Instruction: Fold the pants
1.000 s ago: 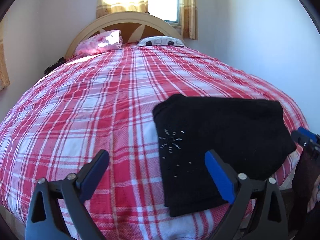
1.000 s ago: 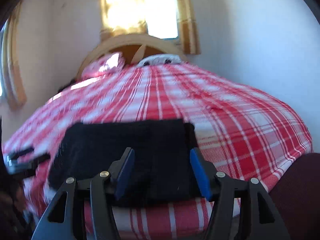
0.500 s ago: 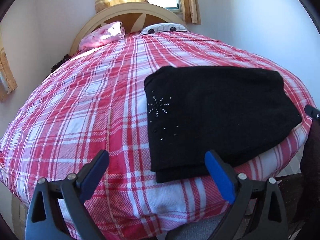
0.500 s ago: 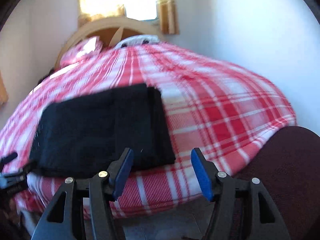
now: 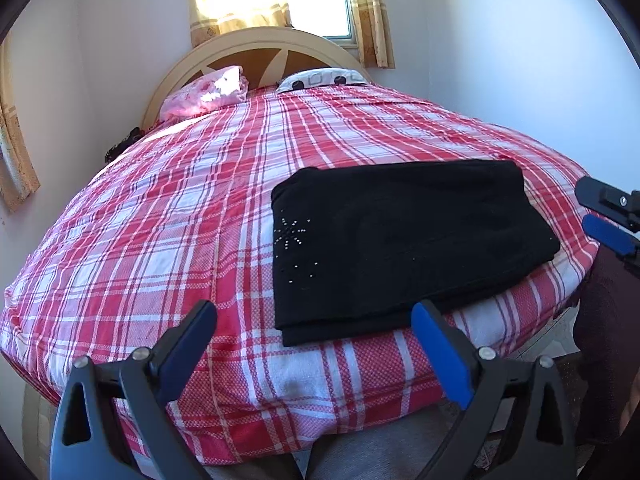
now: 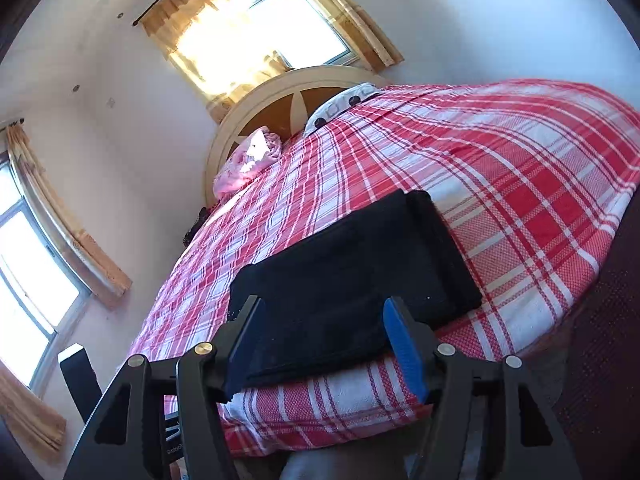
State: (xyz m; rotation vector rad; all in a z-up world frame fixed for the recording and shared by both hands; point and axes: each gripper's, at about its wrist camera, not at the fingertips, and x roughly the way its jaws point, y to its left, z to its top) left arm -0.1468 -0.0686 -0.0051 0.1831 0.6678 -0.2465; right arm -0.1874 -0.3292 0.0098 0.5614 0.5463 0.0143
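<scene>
Lying flat on the red and white checked bed (image 5: 168, 240), near its foot edge, the black pants (image 5: 400, 248) look already folded into a compact rectangle with several layers stacked at the near side. A small pattern of shiny studs (image 5: 294, 236) shows on the top layer.

The left gripper (image 5: 314, 334) hangs in front of the bed edge with its jaws spread wide and nothing between them; its blue pads do not touch the cloth. The right gripper (image 6: 322, 342) is also released, the jaws apart and empty, seen over the near edge of the pants without pressing on them. In the left wrist view it shows at the far right border, clear of the fabric.

The folding step itself seems finished, and the moment looks like the retreat of both hands. If any move is left, it is probably only a check: the layers at the right end are a little uneven, so a light press or a small tug there could square the stack.
</scene>
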